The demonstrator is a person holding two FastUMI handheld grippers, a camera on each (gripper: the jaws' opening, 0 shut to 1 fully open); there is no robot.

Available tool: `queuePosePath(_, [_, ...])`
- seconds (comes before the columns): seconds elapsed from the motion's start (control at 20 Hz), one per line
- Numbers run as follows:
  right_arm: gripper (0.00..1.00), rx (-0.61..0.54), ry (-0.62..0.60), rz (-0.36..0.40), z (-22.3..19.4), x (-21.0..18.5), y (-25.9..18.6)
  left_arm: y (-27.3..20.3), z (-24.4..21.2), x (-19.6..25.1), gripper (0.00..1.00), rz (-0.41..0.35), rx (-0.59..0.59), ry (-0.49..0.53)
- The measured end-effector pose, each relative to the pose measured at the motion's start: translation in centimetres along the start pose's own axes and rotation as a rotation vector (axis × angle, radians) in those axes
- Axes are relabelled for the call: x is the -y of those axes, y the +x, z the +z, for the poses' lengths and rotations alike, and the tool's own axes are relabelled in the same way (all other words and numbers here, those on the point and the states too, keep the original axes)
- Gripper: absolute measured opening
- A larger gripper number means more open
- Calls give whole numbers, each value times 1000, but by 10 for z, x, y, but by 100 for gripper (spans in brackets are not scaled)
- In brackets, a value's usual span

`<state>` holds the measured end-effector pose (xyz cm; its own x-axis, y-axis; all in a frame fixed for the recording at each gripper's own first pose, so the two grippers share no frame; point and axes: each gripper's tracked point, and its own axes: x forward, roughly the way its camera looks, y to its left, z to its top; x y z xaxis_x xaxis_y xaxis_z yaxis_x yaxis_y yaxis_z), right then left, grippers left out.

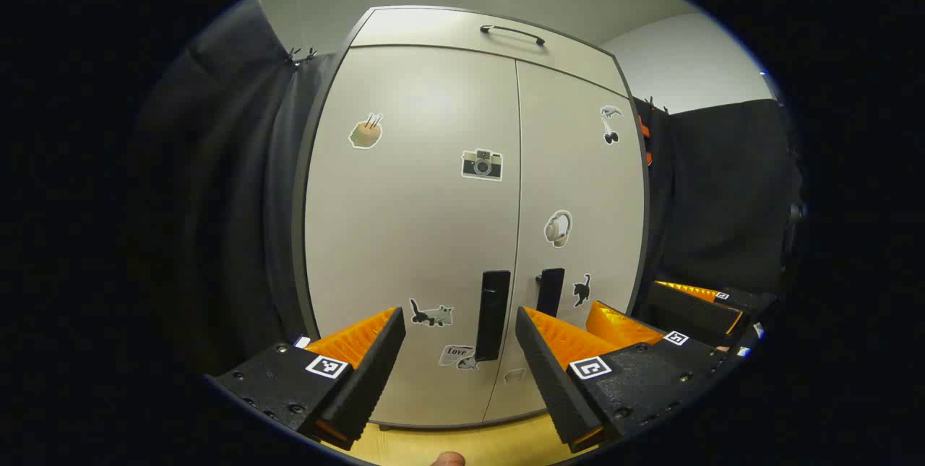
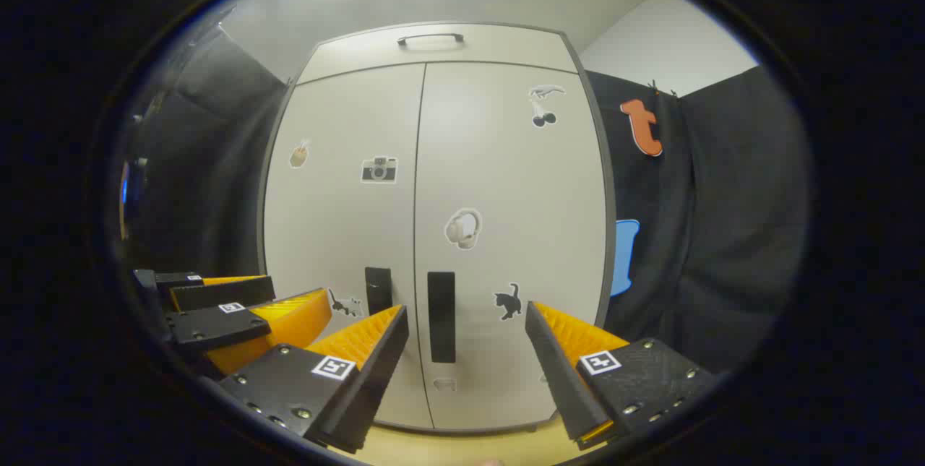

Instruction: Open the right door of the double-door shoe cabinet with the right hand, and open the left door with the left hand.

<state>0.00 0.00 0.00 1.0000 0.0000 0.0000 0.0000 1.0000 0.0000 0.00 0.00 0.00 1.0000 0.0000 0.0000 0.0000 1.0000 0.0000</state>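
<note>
The shoe cabinet [image 1: 433, 235] stands dead ahead, pale and tall, both doors closed flat, seam running down the middle. Black cloth [image 1: 238, 199] hangs on either side of it, and a strip of wooden floor [image 1: 462, 444] shows at its foot. Up top, a drawer front with a black bar handle [image 1: 512, 33].

The left door [image 1: 412, 220] carries a camera sticker [image 1: 482, 164], a cat sticker [image 1: 432, 314] low down and a small tan sticker [image 1: 366, 132] higher up. The right door [image 2: 506, 235] has a headphones sticker [image 2: 462, 228] and a black cat sticker [image 2: 508, 301].

In the left gripper view, the left door's handle [image 1: 493, 314] sits right between the fingers ahead, untouched; the left gripper [image 1: 459, 357] is spread wide and holding nothing. The other gripper pokes in at the lower right edge of this view [image 1: 686, 307], partly covering the cabinet's bottom corner.

In the right gripper view, the right door's handle [image 2: 441, 316] is lined up in the gap, a black vertical bar, clear of both fingers. The right gripper [image 2: 466, 361] is wide open too, empty. Here the left gripper intrudes at lower left, hiding part of the cat sticker.
</note>
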Motion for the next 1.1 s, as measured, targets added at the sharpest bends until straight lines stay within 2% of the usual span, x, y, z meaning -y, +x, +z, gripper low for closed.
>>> queuePosePath(0.05, [93, 8, 4, -4, 2, 2, 0, -2, 1, 0, 95, 0, 3, 3])
queuePosePath(0.1, [97, 14, 3, -10, 3, 2, 1, -4, 1, -1, 95, 4, 4, 5])
queuePosePath(0.45, [97, 28, 3, -26, 2, -3, 0, -13, 0, -21, 96, 56, -11, 24])
queuePosePath(0.55, [97, 31, 8, -25, 3, -4, -1, -13, 0, -23, 96, 60, -15, 24])
queuePosePath(0.6, [93, 33, 8, -29, 4, -3, 0, -14, 0, -24, 96, 62, -15, 27])
queuePosePath(0.65, [97, 34, 8, -33, 4, -2, 0, -14, 1, -24, 96, 62, -13, 30])
queuePosePath(0.9, [93, 36, 13, -48, 5, 2, 2, -15, 4, -23, 95, 59, -2, 39])
queuePosePath(0.95, [97, 34, 13, -48, 4, 2, 2, -14, 4, -23, 95, 59, 0, 37])
queuePosePath(1.05, [97, 29, 10, -53, 2, 2, 4, -14, 4, -25, 95, 62, 0, 34])
queuePosePath(1.1, [93, 26, 8, -51, 2, 1, 5, -13, 4, -27, 95, 66, 1, 31])
